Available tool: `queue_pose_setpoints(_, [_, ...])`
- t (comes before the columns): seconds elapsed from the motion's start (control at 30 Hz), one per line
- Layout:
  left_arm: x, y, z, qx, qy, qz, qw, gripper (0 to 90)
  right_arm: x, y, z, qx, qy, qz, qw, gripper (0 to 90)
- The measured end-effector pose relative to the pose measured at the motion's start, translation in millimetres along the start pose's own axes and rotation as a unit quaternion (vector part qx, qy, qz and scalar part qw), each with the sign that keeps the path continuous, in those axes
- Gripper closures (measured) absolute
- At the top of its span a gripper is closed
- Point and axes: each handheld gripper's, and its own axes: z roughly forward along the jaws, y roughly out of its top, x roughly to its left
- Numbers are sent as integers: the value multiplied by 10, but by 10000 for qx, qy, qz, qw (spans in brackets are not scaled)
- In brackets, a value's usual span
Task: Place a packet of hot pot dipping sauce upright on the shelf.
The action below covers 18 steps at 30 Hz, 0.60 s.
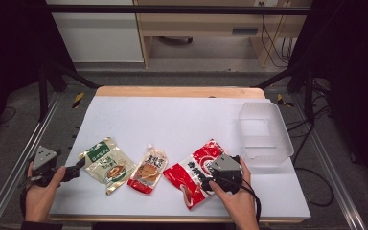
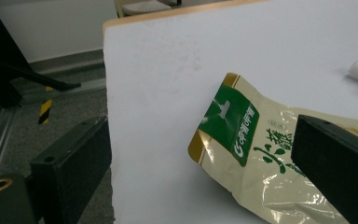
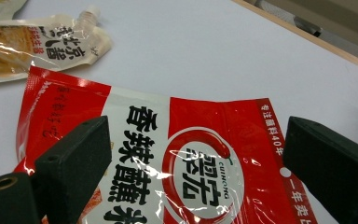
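While both claws stand open and hold nothing, three packets lie in a row along the near side of the white tabletop (image 1: 182, 120). The right claw (image 1: 206, 184) hovers just over the red packet (image 1: 191, 175), jaws spread either side of it. The left claw (image 1: 79, 165) waits at the near left edge, beside the green packet (image 1: 108, 165). A spouted pouch (image 1: 148, 170) lies between the two packets; a clear tub (image 1: 266, 134) stands at the far right. The red packet lies flat and glossy, so closing jaws may skid across the film, or pinch only a loose fold that slips free when lifted.
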Motion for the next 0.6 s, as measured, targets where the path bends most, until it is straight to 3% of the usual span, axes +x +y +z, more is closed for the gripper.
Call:
queue_pose_setpoints(0.33, [30,-24,63,212,-325,-100,9992,48,-37,-19,-7,45,-174,60,9998,72])
queue_pose_setpoints(0.6, [97,-79,162,473,-419,-156,9979,52,-38,-25,-3,96,-225,55,9997,73])
